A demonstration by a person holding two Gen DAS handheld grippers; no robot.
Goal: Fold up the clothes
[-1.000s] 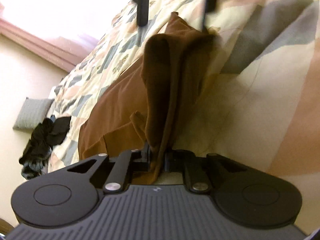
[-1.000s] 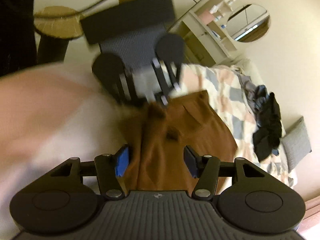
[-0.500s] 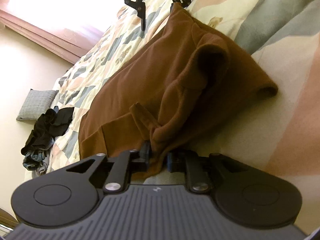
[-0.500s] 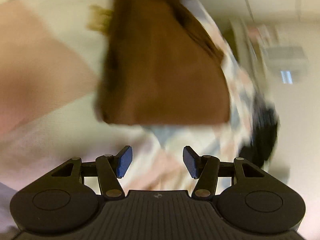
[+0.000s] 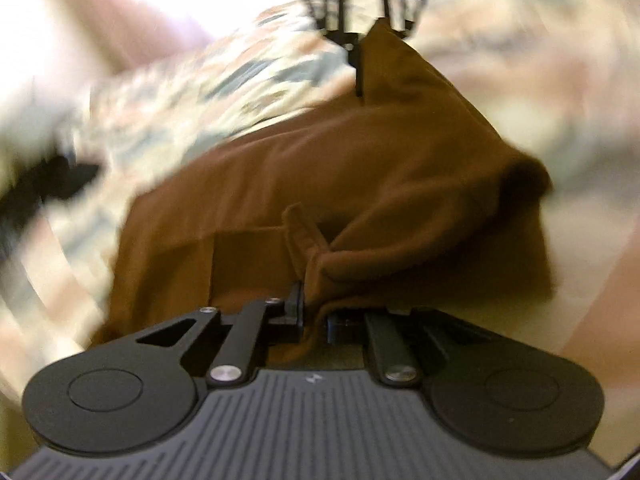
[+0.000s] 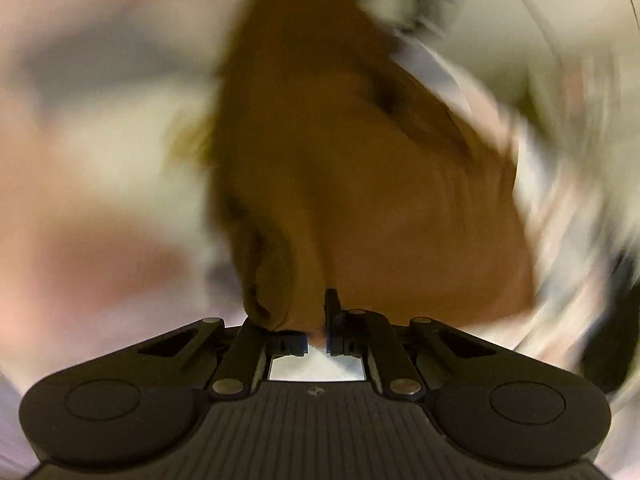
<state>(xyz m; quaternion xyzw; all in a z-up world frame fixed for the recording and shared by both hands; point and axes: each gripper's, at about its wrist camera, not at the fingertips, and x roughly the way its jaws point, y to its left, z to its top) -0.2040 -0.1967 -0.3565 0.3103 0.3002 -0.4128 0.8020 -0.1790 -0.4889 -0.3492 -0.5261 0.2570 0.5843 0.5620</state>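
Observation:
A brown garment [image 5: 340,184] lies bunched and partly folded on a patterned bed cover. My left gripper [image 5: 314,312] is shut on its near edge, with cloth pinched between the jaws. In the right wrist view the same brown garment [image 6: 360,184] fills the middle, blurred by motion. My right gripper [image 6: 316,332] is shut on a fold at its opposite end. The right gripper [image 5: 360,8] also shows at the top of the left wrist view, at the garment's far corner.
The bed cover [image 5: 248,80] has a pale patchwork of grey, peach and cream. A dark pile of clothes [image 5: 36,188] lies blurred at the left. Both views are smeared by motion.
My right gripper was open and has come in and shut on the far end of the brown garment. My left gripper stays shut on the near edge; the hanging cloth now lies on the bed.

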